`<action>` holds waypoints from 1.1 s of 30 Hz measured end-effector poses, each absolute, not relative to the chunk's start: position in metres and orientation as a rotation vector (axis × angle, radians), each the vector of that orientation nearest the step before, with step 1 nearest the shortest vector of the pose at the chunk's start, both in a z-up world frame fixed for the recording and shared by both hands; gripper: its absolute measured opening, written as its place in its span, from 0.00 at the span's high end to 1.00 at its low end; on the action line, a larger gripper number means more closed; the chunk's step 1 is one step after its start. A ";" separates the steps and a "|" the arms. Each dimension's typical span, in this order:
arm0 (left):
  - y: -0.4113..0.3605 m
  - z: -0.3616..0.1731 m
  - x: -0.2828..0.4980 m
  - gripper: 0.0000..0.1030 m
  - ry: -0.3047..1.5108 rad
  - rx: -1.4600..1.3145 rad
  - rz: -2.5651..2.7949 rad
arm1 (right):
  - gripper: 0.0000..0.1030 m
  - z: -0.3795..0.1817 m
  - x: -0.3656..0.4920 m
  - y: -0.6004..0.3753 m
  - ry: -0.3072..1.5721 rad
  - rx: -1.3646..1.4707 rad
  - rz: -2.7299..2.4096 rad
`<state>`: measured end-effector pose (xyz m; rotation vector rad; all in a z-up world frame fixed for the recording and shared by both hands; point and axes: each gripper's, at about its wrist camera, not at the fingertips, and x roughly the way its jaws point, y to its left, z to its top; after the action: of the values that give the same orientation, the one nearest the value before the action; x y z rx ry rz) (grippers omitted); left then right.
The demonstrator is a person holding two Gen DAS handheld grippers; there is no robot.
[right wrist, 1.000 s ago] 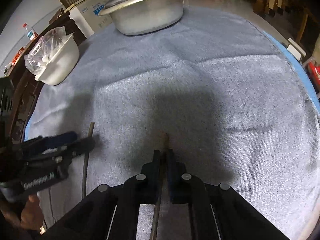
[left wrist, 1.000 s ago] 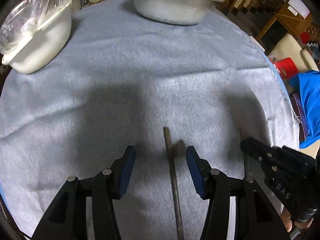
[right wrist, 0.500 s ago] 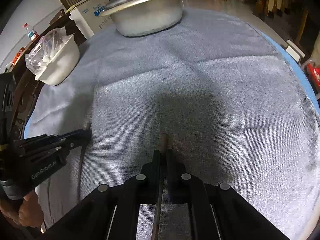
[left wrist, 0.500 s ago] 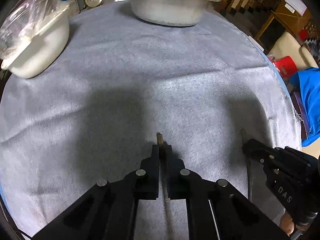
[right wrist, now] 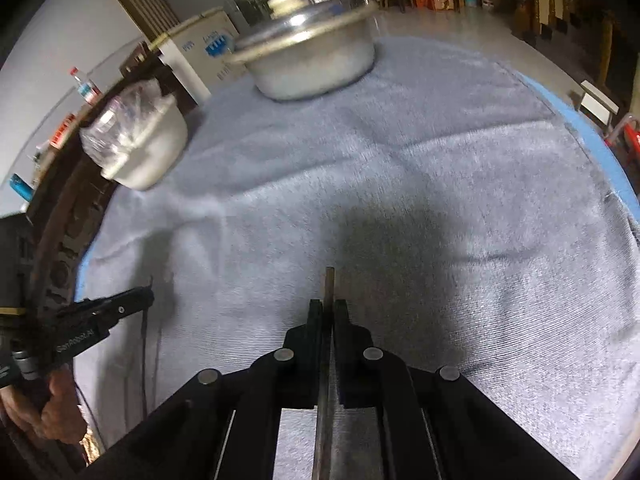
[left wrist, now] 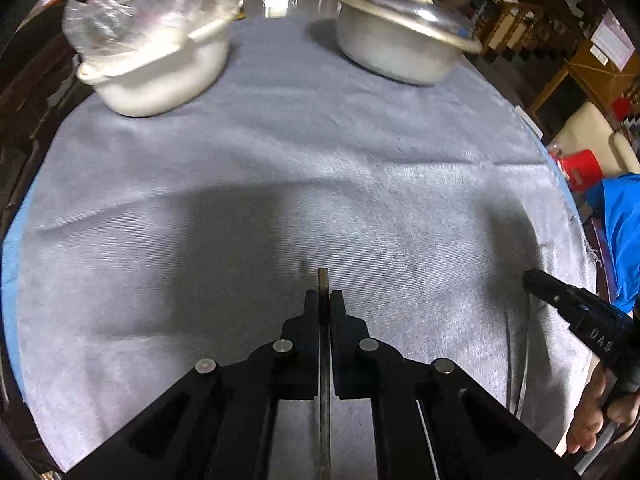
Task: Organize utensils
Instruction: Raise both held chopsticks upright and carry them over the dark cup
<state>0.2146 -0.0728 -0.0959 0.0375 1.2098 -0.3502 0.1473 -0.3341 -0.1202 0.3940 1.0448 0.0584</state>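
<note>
My left gripper (left wrist: 324, 298) is shut on a thin dark metal utensil handle (left wrist: 323, 280) whose tip sticks out past the fingers, lifted above the grey cloth. My right gripper (right wrist: 329, 306) is shut on a second thin metal utensil handle (right wrist: 329, 280), also raised off the cloth. The right gripper also shows at the right edge of the left wrist view (left wrist: 568, 312), with its utensil hanging below. The left gripper shows at the left of the right wrist view (right wrist: 100, 316). The working ends of both utensils are hidden.
A grey cloth (left wrist: 320, 152) covers the round table. A lidded metal pot (left wrist: 400, 48) stands at the far side. A white bowl with a plastic bag (left wrist: 156, 64) stands far left. Furniture and a red bin (left wrist: 580, 168) lie beyond the table's right edge.
The left gripper closed on its utensil handle, then both grippers lifted and tilted up with their utensils, bringing the pot and bowl fuller into view.
</note>
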 end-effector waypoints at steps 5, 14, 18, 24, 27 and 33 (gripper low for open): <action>-0.051 -0.065 0.201 0.95 1.139 -0.013 -0.344 | 0.95 -0.091 0.128 -0.344 0.942 0.417 0.092; -0.016 0.002 0.149 0.95 0.957 -0.119 -0.366 | 0.95 -0.036 0.079 -0.350 0.719 0.425 0.124; 0.000 0.031 0.112 0.95 0.866 -0.153 -0.371 | 0.95 -0.018 0.048 -0.354 0.641 0.434 0.129; 0.016 0.060 0.061 0.95 0.752 -0.181 -0.366 | 0.95 0.002 0.000 -0.362 0.541 0.445 0.103; 0.022 0.072 0.035 0.95 0.696 -0.175 -0.346 | 0.95 0.011 -0.023 -0.363 0.495 0.443 0.083; 0.029 0.086 -0.001 0.95 0.626 -0.173 -0.324 | 0.95 0.028 -0.059 -0.369 0.421 0.454 0.048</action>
<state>-0.0012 0.0293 0.0863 -0.1726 0.6260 -0.3240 -0.0590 -0.3690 0.0277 0.4544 0.4206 0.0476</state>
